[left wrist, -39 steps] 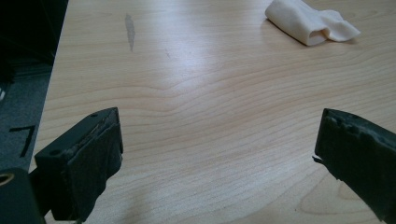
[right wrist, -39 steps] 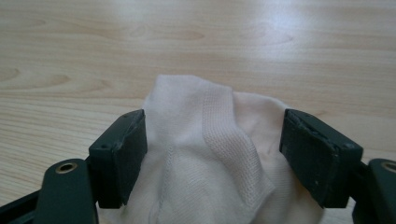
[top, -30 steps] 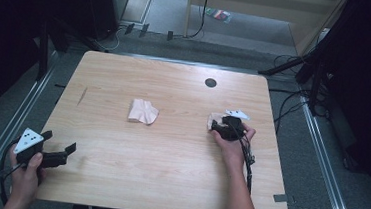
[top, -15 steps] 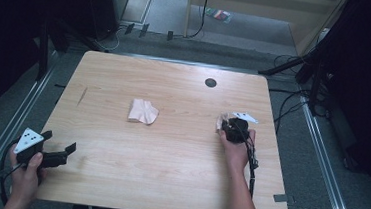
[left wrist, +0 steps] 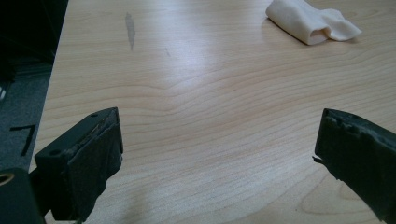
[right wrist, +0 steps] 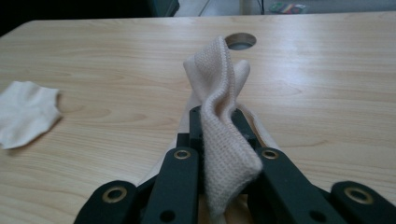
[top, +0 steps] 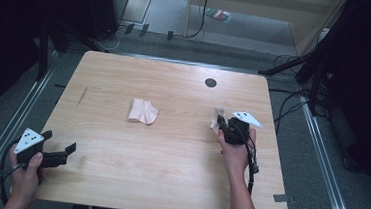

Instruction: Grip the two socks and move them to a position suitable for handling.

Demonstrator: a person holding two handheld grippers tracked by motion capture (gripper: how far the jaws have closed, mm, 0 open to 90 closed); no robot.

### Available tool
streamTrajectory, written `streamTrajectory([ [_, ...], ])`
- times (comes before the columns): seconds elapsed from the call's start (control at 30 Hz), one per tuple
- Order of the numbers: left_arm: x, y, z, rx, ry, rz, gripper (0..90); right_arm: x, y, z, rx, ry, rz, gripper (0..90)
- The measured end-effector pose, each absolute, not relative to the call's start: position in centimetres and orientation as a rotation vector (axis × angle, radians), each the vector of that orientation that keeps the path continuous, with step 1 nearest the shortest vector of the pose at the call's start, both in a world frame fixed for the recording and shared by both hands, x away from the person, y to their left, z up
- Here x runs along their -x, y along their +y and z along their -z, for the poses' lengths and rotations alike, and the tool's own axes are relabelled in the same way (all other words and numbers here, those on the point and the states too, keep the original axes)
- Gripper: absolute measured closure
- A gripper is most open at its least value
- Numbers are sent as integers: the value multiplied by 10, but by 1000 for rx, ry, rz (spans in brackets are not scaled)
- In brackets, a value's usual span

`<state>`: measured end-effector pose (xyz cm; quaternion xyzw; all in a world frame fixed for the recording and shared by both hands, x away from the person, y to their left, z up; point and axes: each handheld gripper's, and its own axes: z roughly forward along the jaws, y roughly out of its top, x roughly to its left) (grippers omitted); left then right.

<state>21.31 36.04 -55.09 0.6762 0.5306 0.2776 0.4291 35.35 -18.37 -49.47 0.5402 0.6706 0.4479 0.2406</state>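
Right gripper (right wrist: 219,135) is clenched on a beige knitted sock (right wrist: 223,140), pinched at mid-length so both ends stand clear of the jaws; it is held just above the wooden table (top: 169,163), right of the folded sock (top: 143,111) and below the round cable hole (top: 211,82). This grip likely permits carrying it toward its mate. Left gripper (left wrist: 219,158) is released, jaws wide apart, hovering at the table's near left corner, well apart from the folded sock (left wrist: 310,21), apparently waiting to assist.
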Motion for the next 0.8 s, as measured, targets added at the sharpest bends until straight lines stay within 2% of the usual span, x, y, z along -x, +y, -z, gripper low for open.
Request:
streamTrajectory([
  [0.17,-213,360,551,-1687,1326,-693,14,-335,-173,480,-1450,1851,-1272,844],
  [0.4,-213,360,551,-1687,1327,-694,14,-311,-156,476,-1439,1901,-1350,844],
  [0.8,-213,360,551,-1688,1327,-694,14,-267,-95,505,-1381,2129,-1330,843],
])
